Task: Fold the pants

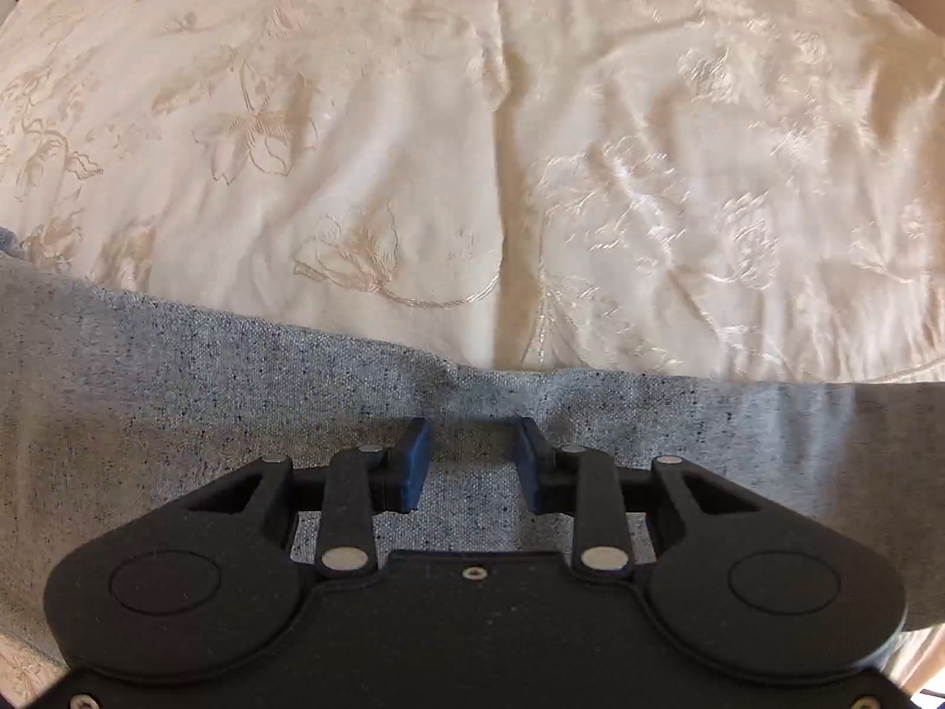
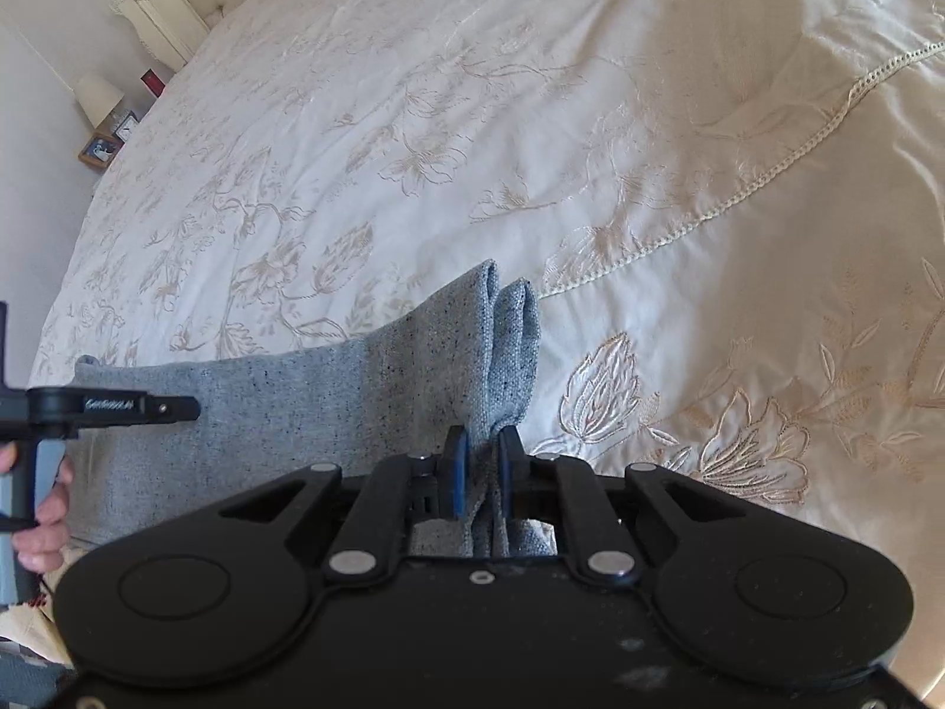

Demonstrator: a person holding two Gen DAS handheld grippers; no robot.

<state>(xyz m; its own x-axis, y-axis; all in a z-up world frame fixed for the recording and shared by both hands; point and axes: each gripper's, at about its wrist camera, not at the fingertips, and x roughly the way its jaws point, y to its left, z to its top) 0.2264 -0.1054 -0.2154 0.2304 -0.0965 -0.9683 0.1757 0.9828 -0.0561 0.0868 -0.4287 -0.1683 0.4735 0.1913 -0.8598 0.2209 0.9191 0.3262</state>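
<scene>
Grey speckled pants (image 1: 177,413) lie across a cream embroidered bedspread (image 1: 413,118). My left gripper (image 1: 472,461) points down over them, its blue pads (image 1: 413,461) standing apart with flat cloth showing between them and nothing pinched. In the right wrist view the pants (image 2: 295,413) stretch left, and one end is lifted into an upright fold (image 2: 508,325). My right gripper (image 2: 481,472) is shut on that fold, with cloth squeezed between its pads. My left gripper (image 2: 189,407) shows side-on at the left edge above the pants, held by a person's hand (image 2: 41,508).
The bedspread (image 2: 472,118) spreads wide beyond the pants, with a corded seam (image 2: 738,195) on the right. A padded headboard (image 2: 171,6) and a bedside table with a lamp (image 2: 100,100) stand at the far left corner.
</scene>
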